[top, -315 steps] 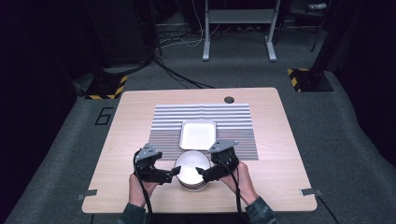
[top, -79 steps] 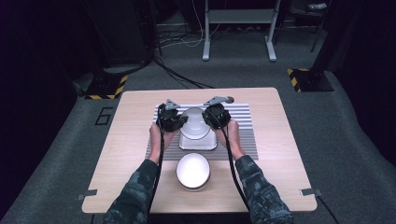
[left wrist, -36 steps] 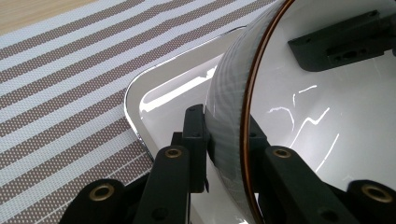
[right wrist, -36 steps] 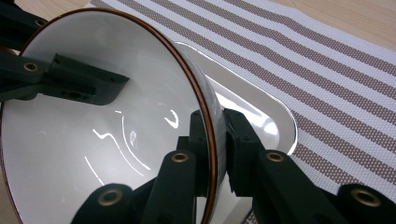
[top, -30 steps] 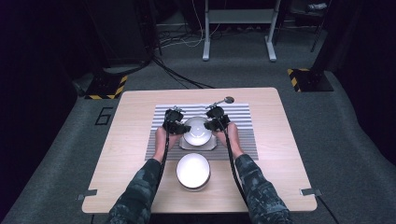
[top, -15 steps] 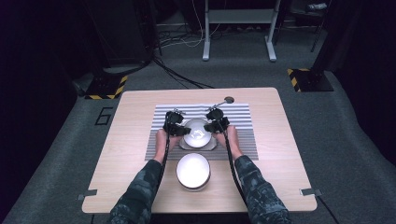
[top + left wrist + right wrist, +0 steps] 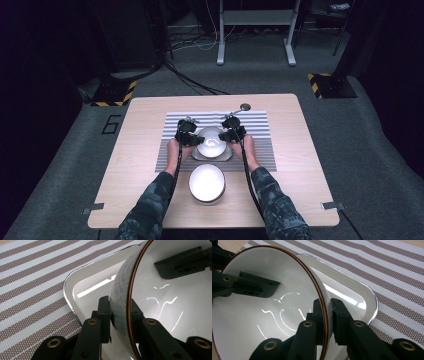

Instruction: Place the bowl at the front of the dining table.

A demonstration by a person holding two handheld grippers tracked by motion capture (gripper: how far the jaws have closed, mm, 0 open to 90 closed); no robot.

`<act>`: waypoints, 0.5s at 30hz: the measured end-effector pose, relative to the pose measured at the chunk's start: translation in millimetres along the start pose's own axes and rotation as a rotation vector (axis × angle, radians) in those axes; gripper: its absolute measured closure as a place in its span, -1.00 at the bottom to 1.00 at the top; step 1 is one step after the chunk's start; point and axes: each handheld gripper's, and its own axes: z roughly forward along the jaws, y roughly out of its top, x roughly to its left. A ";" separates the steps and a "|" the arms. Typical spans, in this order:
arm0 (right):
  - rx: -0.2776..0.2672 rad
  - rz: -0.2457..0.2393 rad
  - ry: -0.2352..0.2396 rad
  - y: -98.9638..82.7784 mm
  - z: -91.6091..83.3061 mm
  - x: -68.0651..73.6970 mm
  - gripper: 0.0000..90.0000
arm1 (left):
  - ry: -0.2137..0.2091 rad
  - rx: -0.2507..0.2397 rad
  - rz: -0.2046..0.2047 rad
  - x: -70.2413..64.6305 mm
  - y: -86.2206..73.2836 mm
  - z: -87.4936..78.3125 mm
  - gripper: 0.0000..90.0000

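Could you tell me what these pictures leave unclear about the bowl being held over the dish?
- Whether the bowl rests on the square dish or hangs above it: bowl wall hides its base in both gripper views.
- The dish's middle, high view: covered by the bowl.
- The second bowl's contents: glare.

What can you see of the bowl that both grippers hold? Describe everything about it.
The bowl is round, glossy white inside and grey outside, with a thin brown rim line; it looks ceramic and empty. The left gripper and right gripper each clamp opposite rim sides. It sits over the square white plate; contact underneath cannot be told.
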 end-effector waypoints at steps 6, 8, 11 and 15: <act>-0.002 0.003 0.001 0.2 0.7 -1.0 0.83 | 0.033 -0.011 0.012 -1.3 1.1 -1.9 0.72; -0.007 0.010 -0.001 0.2 1.2 -1.7 0.82 | 0.051 -0.020 0.028 -3.1 2.4 -3.6 0.72; -0.016 0.013 -0.005 0.5 -0.1 -2.5 0.80 | 0.061 -0.030 0.027 -2.2 2.6 -5.5 0.71; -0.020 0.022 -0.003 0.5 -1.2 -2.8 0.74 | 0.071 -0.047 0.024 -1.2 2.7 -8.7 0.68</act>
